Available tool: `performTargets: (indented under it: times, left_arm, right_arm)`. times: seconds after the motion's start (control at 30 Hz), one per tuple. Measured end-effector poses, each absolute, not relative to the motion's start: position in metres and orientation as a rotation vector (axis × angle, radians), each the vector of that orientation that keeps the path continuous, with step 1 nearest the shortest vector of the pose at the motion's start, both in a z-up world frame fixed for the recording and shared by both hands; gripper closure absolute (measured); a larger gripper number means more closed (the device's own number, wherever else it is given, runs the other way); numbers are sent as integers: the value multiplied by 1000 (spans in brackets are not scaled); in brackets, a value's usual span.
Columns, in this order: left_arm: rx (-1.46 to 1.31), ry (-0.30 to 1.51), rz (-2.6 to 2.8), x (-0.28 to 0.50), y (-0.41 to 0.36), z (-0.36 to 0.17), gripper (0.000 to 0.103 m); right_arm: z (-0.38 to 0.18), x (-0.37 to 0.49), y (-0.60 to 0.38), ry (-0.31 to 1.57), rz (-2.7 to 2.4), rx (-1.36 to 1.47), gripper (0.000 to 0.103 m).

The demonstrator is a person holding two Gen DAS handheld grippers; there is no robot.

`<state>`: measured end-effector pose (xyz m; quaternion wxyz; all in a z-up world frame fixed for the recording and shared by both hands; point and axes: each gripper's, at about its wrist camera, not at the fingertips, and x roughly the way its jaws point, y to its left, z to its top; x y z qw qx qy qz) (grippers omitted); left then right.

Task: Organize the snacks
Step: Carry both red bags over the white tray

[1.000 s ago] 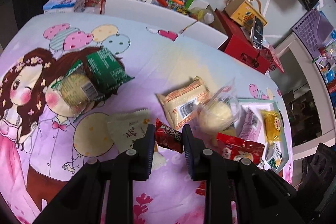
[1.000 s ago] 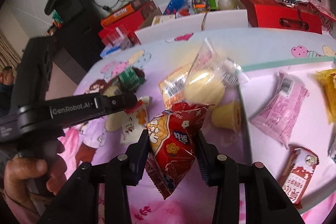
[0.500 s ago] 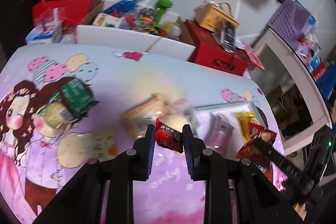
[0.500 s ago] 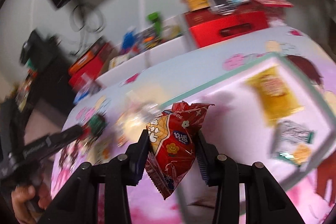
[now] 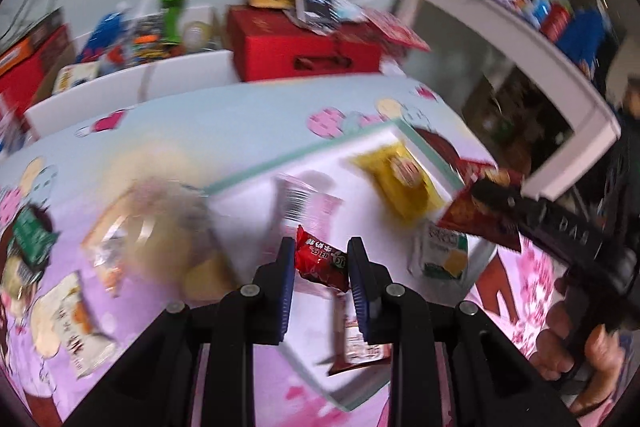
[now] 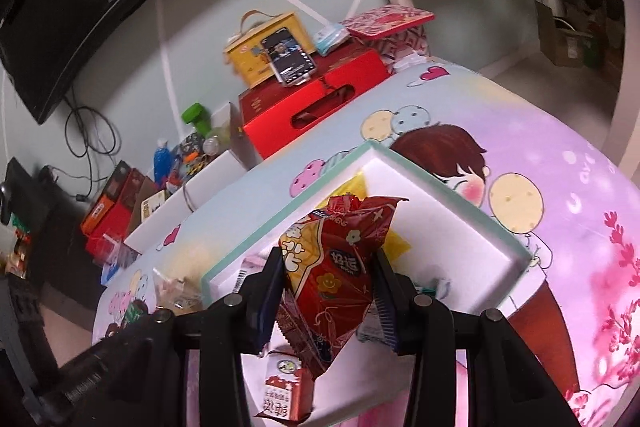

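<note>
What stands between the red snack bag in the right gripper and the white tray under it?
Nothing visible does. The right gripper holds the red snack bag above the white tray; its floor there looks bare, with other packets lying nearer the camera.

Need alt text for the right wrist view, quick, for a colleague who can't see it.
The right gripper is shut on a red snack bag, held above a white tray with a green rim on a cartoon-print tablecloth. Another red packet lies in the tray below.
</note>
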<state>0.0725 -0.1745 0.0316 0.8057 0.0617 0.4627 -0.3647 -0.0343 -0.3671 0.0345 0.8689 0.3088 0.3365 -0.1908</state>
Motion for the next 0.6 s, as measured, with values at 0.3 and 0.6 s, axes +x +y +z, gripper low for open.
performTargets:
  times: [0.3,0.6]
  left_arm:
    - [224,1027,-843,67,-221,7,76]
    - [255,1059,-850,66,-232,-8,75]
  right_arm:
    - [21,-29,-372,731,-418,666,58]
    - [13,-26,-376,755,-429,682,58]
